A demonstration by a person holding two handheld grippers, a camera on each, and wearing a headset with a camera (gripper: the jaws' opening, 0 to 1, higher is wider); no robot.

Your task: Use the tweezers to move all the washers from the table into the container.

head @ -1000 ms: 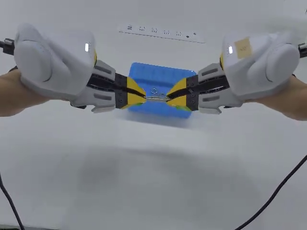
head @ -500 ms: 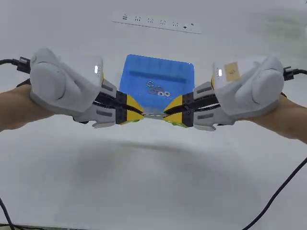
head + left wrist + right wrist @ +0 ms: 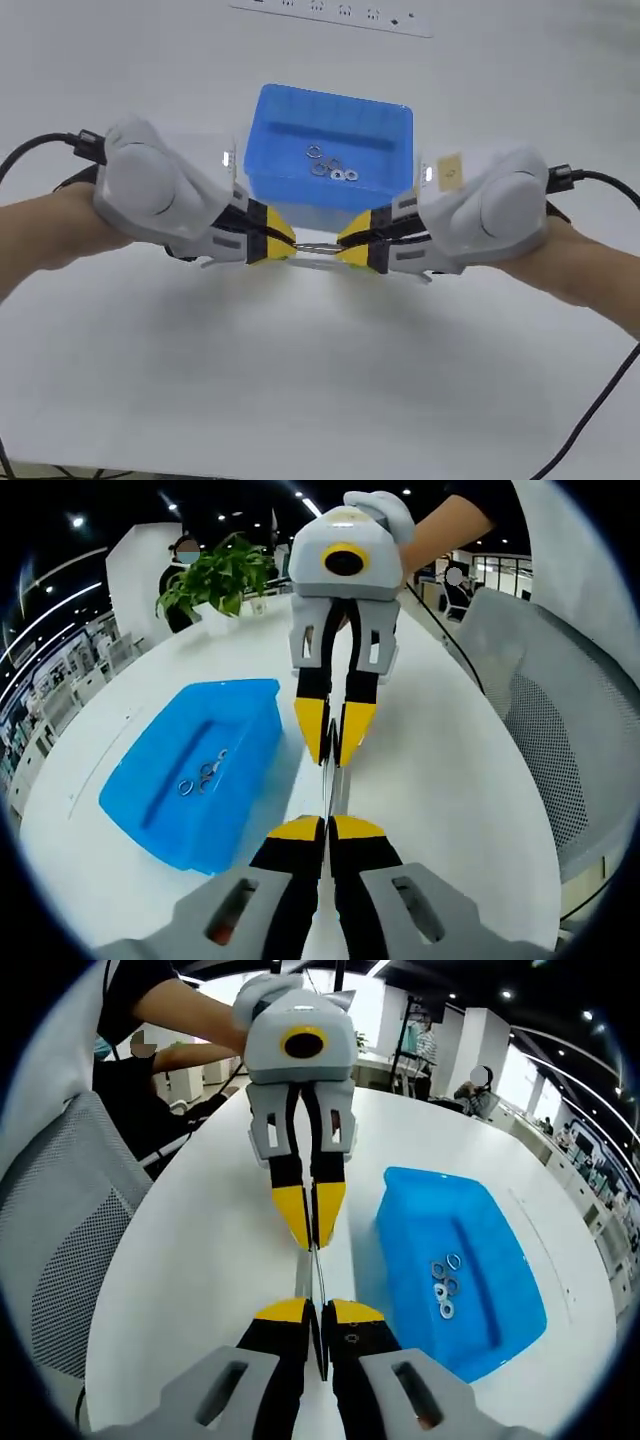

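Both grippers have drawn back from over the blue container toward the person, so the tweezers that earlier hung above its hollow now sit in front of its near wall. Left gripper and right gripper face each other tip to tip, each with its yellow-tipped jaws pressed nearly together on one end of the thin metal tweezers, which bridge the short gap between them. Seen from the head, the container lies just beyond the two sets of jaw tips, with a small cluster of washers on its floor. In the left gripper view the container falls to the left of the jaws, and a potted plant stands far behind it; in the right gripper view it falls to the right of the jaws, and a mesh chair back shows on the other side. Each gripper view shows the opposite gripper head-on, its jaws clamped on the tweezers above the white table.
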